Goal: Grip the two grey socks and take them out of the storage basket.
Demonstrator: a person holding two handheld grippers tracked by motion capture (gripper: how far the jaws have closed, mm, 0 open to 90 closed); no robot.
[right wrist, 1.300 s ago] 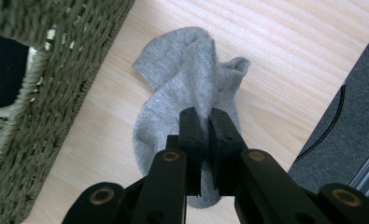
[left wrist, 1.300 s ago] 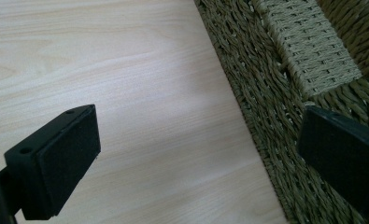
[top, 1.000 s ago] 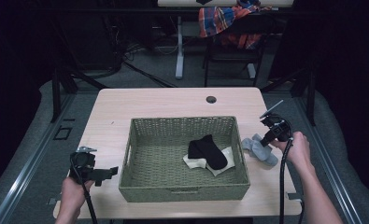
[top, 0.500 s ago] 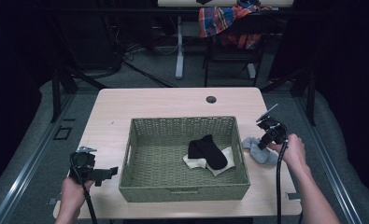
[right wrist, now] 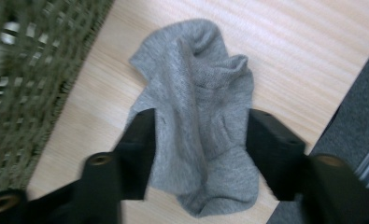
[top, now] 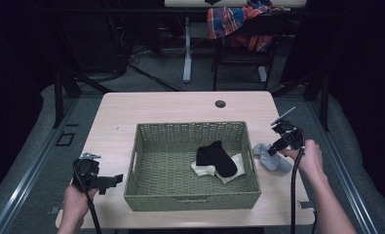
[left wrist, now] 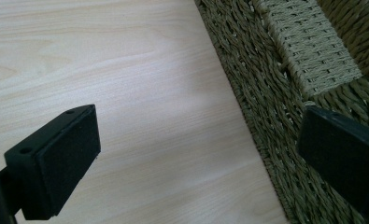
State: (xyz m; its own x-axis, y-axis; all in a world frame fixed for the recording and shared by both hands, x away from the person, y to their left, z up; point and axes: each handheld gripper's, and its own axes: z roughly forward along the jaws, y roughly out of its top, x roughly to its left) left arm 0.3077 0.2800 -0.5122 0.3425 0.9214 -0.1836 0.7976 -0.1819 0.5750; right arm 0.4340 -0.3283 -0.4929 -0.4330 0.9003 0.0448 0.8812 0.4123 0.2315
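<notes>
Right gripper view: jaws parted, just been opening, straddling the grey sock (right wrist: 196, 126); pads stand either side of the fabric, seemingly not pinching it, though slight blur leaves contact uncertain.
Right gripper (top: 274, 149): released, poised over the sock at the desk's right edge, tips aimed down and toward the basket.
Direction to sock: straight ahead and below the jaws, between them; no sideways reach needed.
Sock's place (top: 272, 157): flat on the desk (top: 170, 109), just beside the basket's right wall, near the right edge, outside the basket.
Sock's long axis: runs roughly along the gripper's line of sight, from the near end by the jaws to the crumpled far end; jaws therefore span its narrow width.
Judged next move: close across that width, lift, carry left over the wall.
Basket (top: 190, 127): woven, green, mid-desk; black sock (top: 216, 158) lying on a white sock (top: 203, 168) inside, toward its right wall.
Left gripper (top: 113, 180): open, empty, low at the desk's near-left corner, pointing at the basket's left wall.
Left gripper view: both pads (left wrist: 70, 158) wide apart, bare desk between, woven wall (left wrist: 266, 93) at one side.
Nearer hand: right, by far; left well apart, with the basket between.
</notes>
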